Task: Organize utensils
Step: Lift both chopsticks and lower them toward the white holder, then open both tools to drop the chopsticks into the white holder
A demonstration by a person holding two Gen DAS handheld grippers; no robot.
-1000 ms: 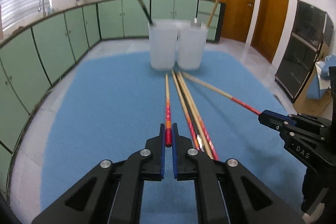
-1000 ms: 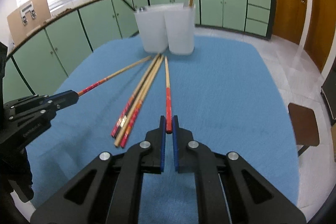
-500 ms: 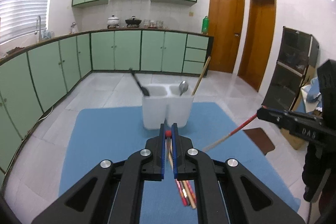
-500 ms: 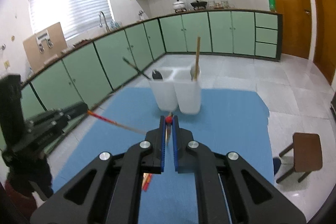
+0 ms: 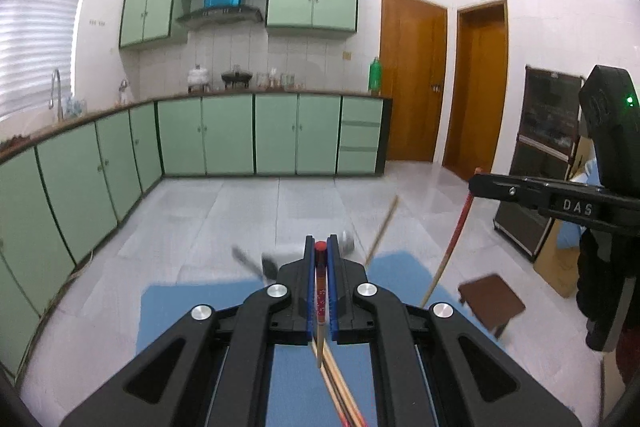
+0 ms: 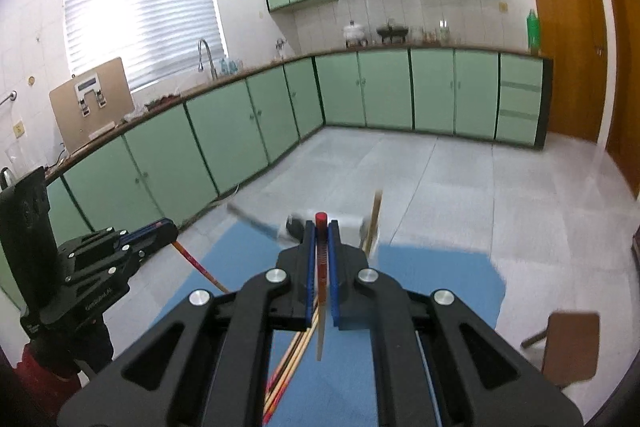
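My left gripper (image 5: 320, 254) is shut on a red-ended chopstick (image 5: 320, 299) that hangs down between the fingers, high above the blue mat (image 5: 192, 311). My right gripper (image 6: 321, 231) is shut on another red-ended chopstick (image 6: 321, 283), also raised and hanging. Each gripper shows in the other's view, the right one (image 5: 478, 182) with its chopstick (image 5: 448, 251), the left one (image 6: 166, 227) with its chopstick (image 6: 196, 263). Several chopsticks (image 5: 340, 387) lie on the mat below. The white utensil holder (image 6: 348, 219) is mostly hidden behind the fingers; a dark utensil (image 5: 256, 263) and a wooden stick (image 5: 382, 223) poke out.
The mat (image 6: 436, 279) covers a table over a tiled floor. A brown stool (image 5: 492, 297) stands at the right of the table, also in the right wrist view (image 6: 568, 343). Green cabinets (image 5: 224, 135) line the walls.
Both grippers have lifted their chopsticks off the mat and risen and tilted; the chopsticks went from lying flat to hanging down, and the holder has dropped behind the fingers.
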